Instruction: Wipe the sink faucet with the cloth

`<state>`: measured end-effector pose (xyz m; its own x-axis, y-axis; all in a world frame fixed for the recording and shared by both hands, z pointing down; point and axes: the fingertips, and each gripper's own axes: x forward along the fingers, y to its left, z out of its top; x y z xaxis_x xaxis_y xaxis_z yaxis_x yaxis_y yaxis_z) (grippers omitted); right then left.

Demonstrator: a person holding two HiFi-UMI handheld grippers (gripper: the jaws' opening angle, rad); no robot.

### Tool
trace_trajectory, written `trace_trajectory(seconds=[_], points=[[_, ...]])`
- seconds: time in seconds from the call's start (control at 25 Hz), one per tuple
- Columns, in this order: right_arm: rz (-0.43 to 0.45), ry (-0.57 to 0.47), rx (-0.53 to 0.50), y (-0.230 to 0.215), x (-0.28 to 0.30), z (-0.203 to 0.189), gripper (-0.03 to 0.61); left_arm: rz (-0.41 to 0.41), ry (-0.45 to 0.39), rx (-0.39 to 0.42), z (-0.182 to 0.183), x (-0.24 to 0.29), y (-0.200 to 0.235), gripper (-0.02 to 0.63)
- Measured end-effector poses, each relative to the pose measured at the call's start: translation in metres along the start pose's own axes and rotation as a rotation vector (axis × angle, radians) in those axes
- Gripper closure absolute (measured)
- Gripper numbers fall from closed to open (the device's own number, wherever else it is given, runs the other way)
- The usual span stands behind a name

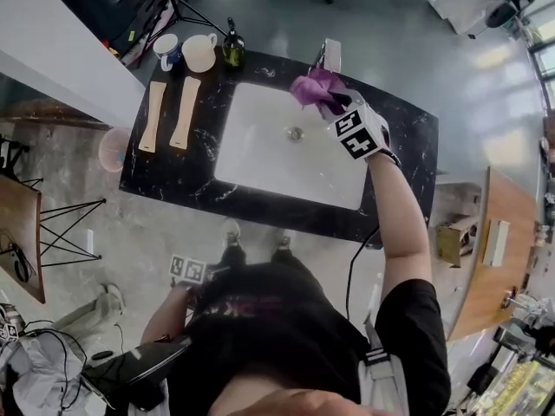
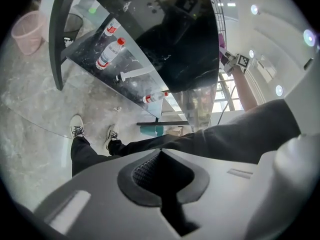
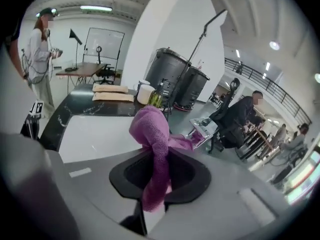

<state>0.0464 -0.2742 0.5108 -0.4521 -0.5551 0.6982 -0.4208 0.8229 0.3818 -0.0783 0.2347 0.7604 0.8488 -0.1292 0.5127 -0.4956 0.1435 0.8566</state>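
A white sink [image 1: 260, 137] is set in a black marble counter [image 1: 408, 146], and the chrome faucet [image 1: 330, 55] stands at its far rim. My right gripper [image 1: 332, 102] is held out over the sink's far right part, shut on a purple cloth [image 1: 312, 89] that bunches just in front of the faucet. In the right gripper view the cloth [image 3: 152, 134] sticks up between the jaws of that gripper [image 3: 157, 151], with the faucet [image 3: 207, 126] just beyond. My left gripper [image 1: 189, 269] hangs by the person's hip, away from the counter; its jaws [image 2: 160, 154] look shut on nothing.
Two cups [image 1: 166, 50] [image 1: 199, 52] and a dark bottle [image 1: 232, 46] stand at the counter's far left, beside two wooden boards [image 1: 153, 115]. A pink bin [image 1: 113, 148] sits on the floor to the left. A wooden table [image 1: 490, 250] stands at the right.
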Motion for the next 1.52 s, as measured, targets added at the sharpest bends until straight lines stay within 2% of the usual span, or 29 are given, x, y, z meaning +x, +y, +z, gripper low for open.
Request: trace_trajectory(seconds=[0.28, 0.48, 0.64, 0.84, 0.92, 0.96, 1.0, 1.12, 1.16, 1.2, 1.28, 1.36, 1.44, 1.52], points=[[-0.026, -0.034, 0.172, -0.052, 0.022, -0.006, 0.503, 0.019, -0.064, -0.066, -0.006, -0.006, 0.006, 0.613], [-0.050, -0.042, 0.239, -0.081, 0.039, -0.002, 0.503, 0.027, -0.040, -0.052, -0.009, -0.002, 0.005, 0.614], [-0.046, -0.086, 0.313, -0.072, 0.032, -0.003, 0.508, 0.032, -0.022, -0.048, -0.011, 0.000, 0.007, 0.614], [0.044, -0.210, 0.463, -0.028, 0.002, -0.014, 0.508, 0.027, -0.005, -0.039, -0.008, 0.000, 0.006, 0.614], [0.095, -0.298, 0.606, -0.007, -0.008, -0.022, 0.508, 0.026, 0.001, -0.033, -0.007, 0.000, 0.006, 0.614], [0.127, -0.356, 0.731, 0.002, -0.010, -0.028, 0.508, 0.027, 0.005, -0.031, -0.007, 0.000, 0.005, 0.614], [0.164, -0.424, 0.899, 0.009, -0.009, -0.034, 0.508, 0.028, 0.008, -0.029, -0.006, 0.000, 0.005, 0.613], [0.287, -0.621, 1.503, 0.011, 0.001, -0.058, 0.508, 0.037, 0.026, -0.022, -0.009, 0.000, 0.003, 0.613], [0.338, -0.696, 1.645, 0.008, 0.007, -0.063, 0.508, 0.042, 0.033, -0.021, -0.011, 0.000, 0.003, 0.614], [0.400, -0.779, 1.742, 0.006, 0.013, -0.065, 0.508, 0.048, 0.037, -0.022, -0.013, 0.000, 0.004, 0.613], [0.523, -0.923, 1.864, 0.004, 0.022, -0.065, 0.505, 0.062, 0.031, -0.026, -0.017, -0.002, 0.009, 0.614], [0.592, -1.012, 1.959, 0.001, 0.027, -0.072, 0.505, 0.073, 0.014, -0.040, -0.018, -0.006, 0.011, 0.614], [0.612, -1.049, 2.009, -0.008, 0.029, -0.082, 0.506, 0.075, 0.001, -0.061, -0.020, -0.009, 0.008, 0.614], [0.625, -1.034, 1.988, -0.017, 0.034, -0.082, 0.506, 0.074, -0.008, -0.078, -0.022, -0.012, 0.008, 0.614]])
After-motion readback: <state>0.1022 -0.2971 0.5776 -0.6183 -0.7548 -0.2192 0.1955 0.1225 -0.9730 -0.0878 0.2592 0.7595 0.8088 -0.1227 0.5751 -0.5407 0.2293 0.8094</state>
